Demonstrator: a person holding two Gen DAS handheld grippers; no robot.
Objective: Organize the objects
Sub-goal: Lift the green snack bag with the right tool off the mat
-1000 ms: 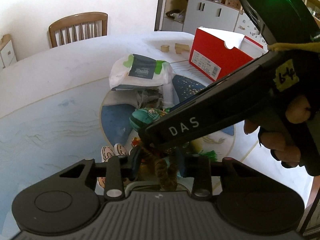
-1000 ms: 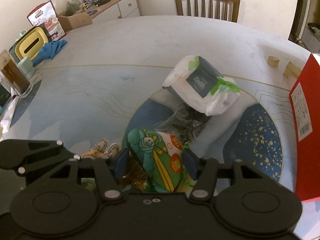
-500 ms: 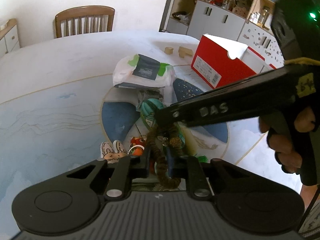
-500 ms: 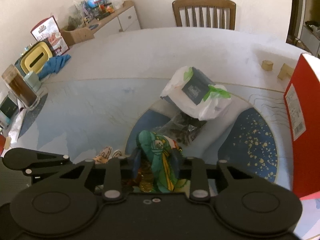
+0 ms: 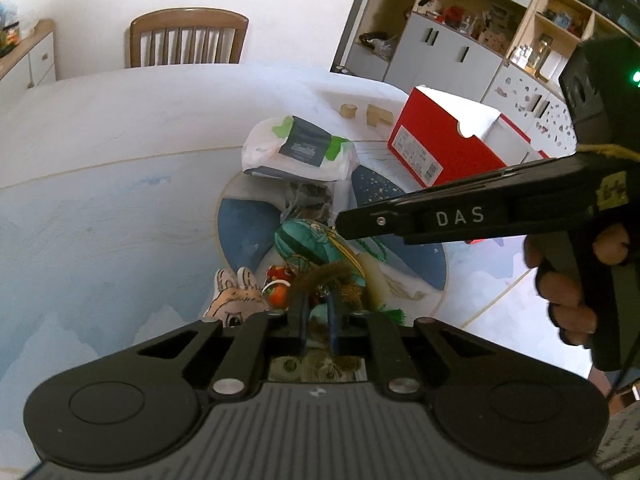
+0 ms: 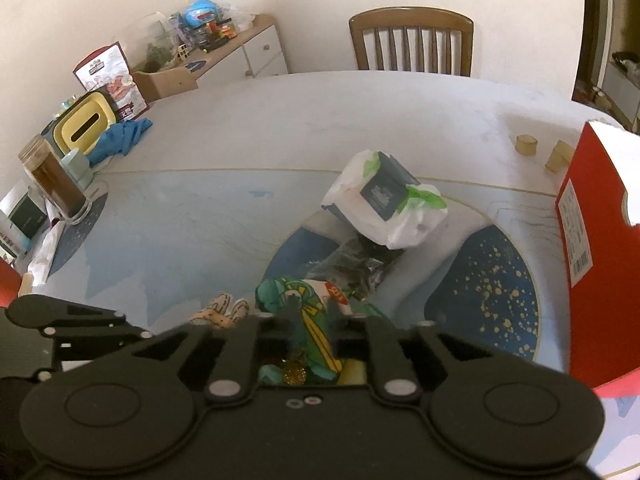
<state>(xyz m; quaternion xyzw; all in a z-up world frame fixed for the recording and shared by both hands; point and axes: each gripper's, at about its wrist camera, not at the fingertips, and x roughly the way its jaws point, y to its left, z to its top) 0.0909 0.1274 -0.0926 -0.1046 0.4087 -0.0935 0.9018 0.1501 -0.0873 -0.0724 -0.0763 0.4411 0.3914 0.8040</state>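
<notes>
Right wrist view: right claw opening slightly, pads still pinching green pouch. Left claw shut on brown cord. Red box lies right, nearer right claw.

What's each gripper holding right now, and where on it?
Left gripper is shut on the brown cord beside the green pouch. Right gripper, jaws opening, pinches that pouch's body mid-length.

Wooden chair behind the table; cluttered sideboard and shelving unit beyond.
</notes>
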